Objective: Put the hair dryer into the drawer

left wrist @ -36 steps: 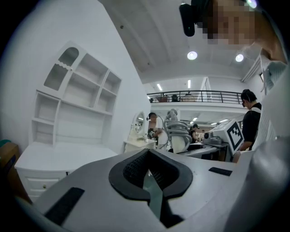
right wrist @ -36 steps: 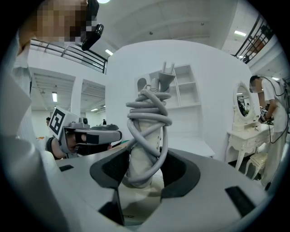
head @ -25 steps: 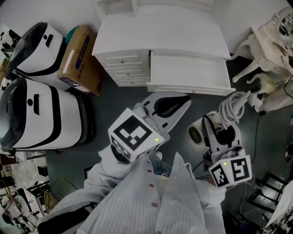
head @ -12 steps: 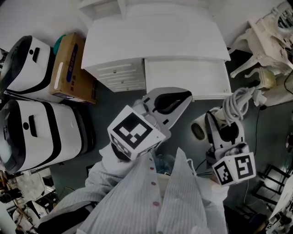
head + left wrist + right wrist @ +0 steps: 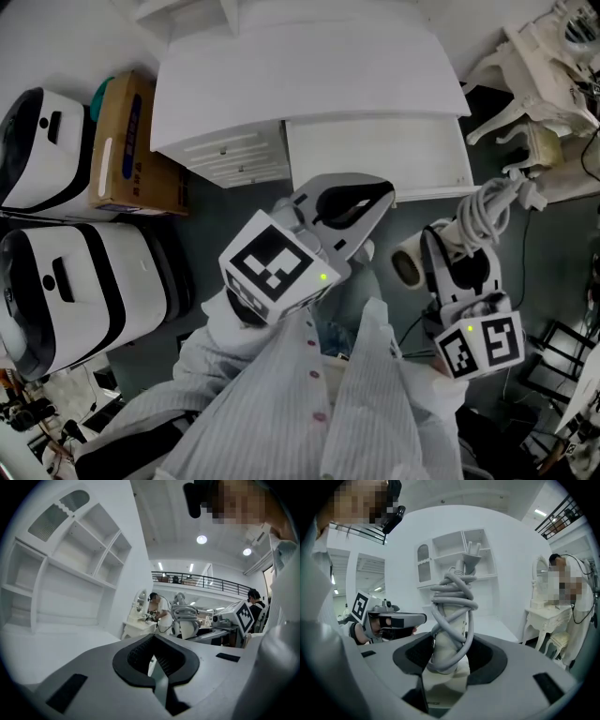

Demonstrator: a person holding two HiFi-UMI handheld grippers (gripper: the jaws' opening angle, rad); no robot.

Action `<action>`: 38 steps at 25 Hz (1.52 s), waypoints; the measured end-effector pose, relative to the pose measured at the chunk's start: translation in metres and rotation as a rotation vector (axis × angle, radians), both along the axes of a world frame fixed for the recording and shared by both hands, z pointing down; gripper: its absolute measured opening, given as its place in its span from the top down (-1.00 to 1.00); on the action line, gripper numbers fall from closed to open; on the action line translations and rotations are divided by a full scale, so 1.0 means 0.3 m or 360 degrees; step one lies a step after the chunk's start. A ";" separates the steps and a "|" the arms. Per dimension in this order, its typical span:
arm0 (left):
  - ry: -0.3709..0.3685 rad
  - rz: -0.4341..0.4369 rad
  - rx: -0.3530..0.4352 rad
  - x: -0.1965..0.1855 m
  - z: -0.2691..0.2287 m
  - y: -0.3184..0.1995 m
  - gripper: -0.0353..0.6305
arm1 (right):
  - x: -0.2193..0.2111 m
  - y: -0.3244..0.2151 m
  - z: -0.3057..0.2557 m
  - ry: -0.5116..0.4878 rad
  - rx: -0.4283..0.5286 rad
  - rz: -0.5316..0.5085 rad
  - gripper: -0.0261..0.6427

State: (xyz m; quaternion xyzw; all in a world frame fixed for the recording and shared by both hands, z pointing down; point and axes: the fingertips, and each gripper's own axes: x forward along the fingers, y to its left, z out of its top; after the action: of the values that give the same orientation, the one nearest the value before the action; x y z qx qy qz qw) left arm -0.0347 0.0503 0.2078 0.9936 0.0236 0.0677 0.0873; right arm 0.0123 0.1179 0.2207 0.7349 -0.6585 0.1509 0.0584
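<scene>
A white hair dryer (image 5: 411, 266) has its grey cord (image 5: 486, 212) wound round the handle. My right gripper (image 5: 457, 270) is shut on it, just right of and below the drawer's front corner. In the right gripper view the dryer (image 5: 449, 616) stands up between the jaws. The white cabinet (image 5: 309, 70) has its wide drawer (image 5: 375, 150) pulled out, and the inside looks bare. My left gripper (image 5: 364, 199) is shut on nothing, with its tips at the drawer's front panel. In the left gripper view the left gripper (image 5: 157, 663) shows only a thin slit between its jaws.
Two white-and-black machines (image 5: 70, 281) and a cardboard box (image 5: 127, 141) stand on the floor left of the cabinet. Ornate white furniture (image 5: 548, 66) crowds the right side, with black frames (image 5: 553, 375) lower right. An open-shelf unit (image 5: 70, 569) rises above the cabinet top.
The cabinet and drawer have slid down the view toward me. Both grippers now sit closer to the drawer's front. The right gripper's hold on the dryer is unchanged.
</scene>
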 end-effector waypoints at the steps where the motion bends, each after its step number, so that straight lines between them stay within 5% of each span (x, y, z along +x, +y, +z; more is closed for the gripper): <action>1: -0.0003 0.0002 0.0002 0.011 0.003 -0.010 0.87 | 0.012 -0.009 0.001 0.0001 -0.0002 0.0001 0.34; 12: -0.0010 -0.0120 0.0034 0.210 0.003 -0.178 0.87 | 0.267 -0.174 0.012 -0.0005 -0.0008 -0.0074 0.34; 26: -0.0043 -0.0390 0.0014 0.632 -0.002 -0.455 0.87 | 0.678 -0.501 0.062 -0.0022 -0.0128 -0.0423 0.34; 38: -0.0125 -0.0668 -0.0013 0.705 0.057 -0.572 0.87 | 0.758 -0.623 0.157 -0.0006 -0.0232 -0.0751 0.34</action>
State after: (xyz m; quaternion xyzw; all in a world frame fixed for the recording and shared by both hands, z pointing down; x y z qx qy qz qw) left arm 0.1767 -0.1211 0.2249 0.9729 -0.1870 0.0867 0.1043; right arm 0.2395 -0.0689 0.2679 0.5543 -0.7994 0.1817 0.1437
